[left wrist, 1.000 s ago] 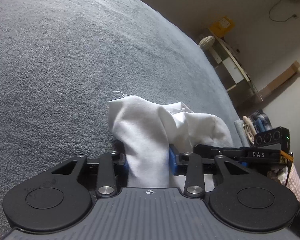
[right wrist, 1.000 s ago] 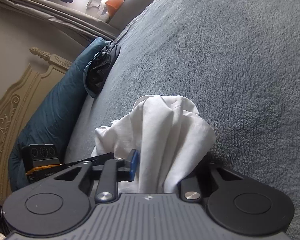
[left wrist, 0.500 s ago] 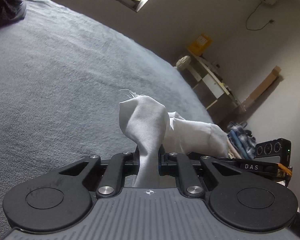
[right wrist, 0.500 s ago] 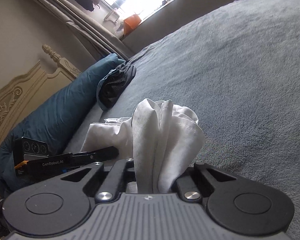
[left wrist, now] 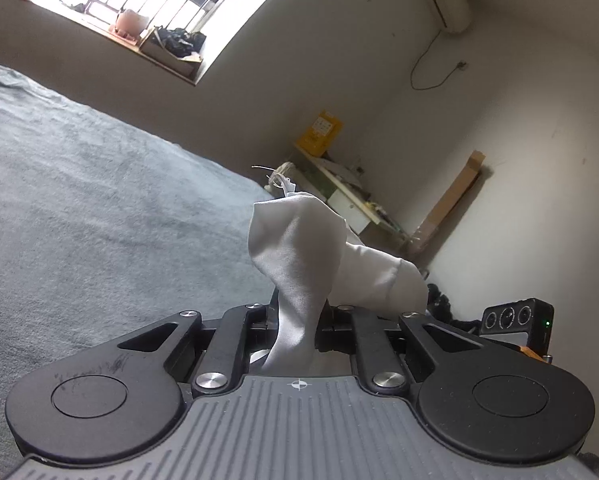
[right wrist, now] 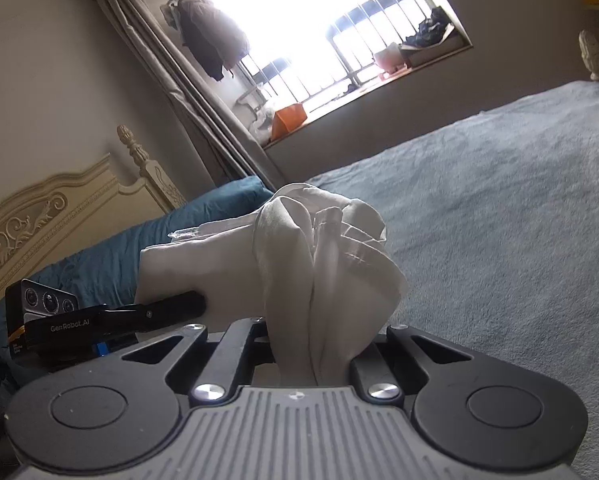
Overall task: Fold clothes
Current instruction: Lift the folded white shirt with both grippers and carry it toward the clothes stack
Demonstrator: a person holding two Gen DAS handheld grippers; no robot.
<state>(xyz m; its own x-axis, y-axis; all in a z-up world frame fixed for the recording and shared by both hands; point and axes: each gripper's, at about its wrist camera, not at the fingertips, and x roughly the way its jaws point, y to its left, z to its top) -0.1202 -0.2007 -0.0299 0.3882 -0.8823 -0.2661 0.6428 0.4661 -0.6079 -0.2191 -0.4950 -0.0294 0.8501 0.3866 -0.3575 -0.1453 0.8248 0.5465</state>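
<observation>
A white garment (left wrist: 299, 256) bunches up out of my left gripper (left wrist: 297, 322), which is shut on a fold of it, lifted above the grey bedspread (left wrist: 79, 216). In the right wrist view the same white garment (right wrist: 323, 264) rises in thick folds from my right gripper (right wrist: 319, 344), also shut on it. Both sets of fingers are mostly buried in cloth. The other gripper's body shows at the right edge of the left view as a black camera block (left wrist: 515, 320), and at the left of the right view (right wrist: 79, 324).
The grey bedspread (right wrist: 499, 232) stretches ahead. A teal pillow (right wrist: 111, 248) and a cream headboard (right wrist: 39, 216) lie left. A barred window (right wrist: 331, 40) with curtain is beyond. A shelf unit (left wrist: 339, 184) and a cardboard strip (left wrist: 451, 200) stand by the wall.
Both grippers closed on the white garment and tilted upward, lifting it off the bed. The views now show the walls and window instead of mostly bedspread.
</observation>
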